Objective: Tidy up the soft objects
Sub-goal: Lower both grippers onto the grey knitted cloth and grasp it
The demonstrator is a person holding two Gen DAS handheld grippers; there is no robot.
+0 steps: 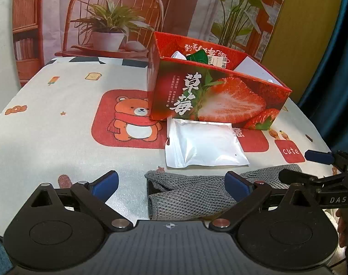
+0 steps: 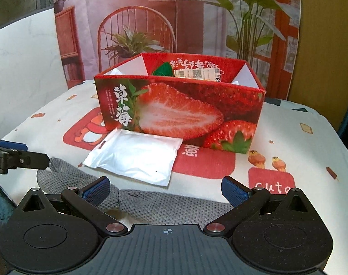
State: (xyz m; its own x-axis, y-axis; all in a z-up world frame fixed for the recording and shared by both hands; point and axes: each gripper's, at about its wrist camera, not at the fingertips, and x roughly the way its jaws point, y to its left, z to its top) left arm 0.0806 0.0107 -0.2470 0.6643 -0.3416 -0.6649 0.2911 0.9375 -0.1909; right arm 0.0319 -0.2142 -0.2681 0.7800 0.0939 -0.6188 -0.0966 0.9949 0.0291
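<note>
Grey knit cloth (image 1: pixel 187 197) lies between each wide-apart hand-held gripper (image 1: pixel 171 183) (image 2: pixel 165 189), ungrasped

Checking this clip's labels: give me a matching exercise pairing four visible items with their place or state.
Items:
1. strawberry box
2. white pouch
3. grey knitted cloth
4. left hand-held gripper

States:
A. flat against the box front
B. open, holding nothing
C. top open, things inside
D. crumpled, nearest both cameras

Pairs: 1-C, 2-A, 3-D, 4-B
</note>
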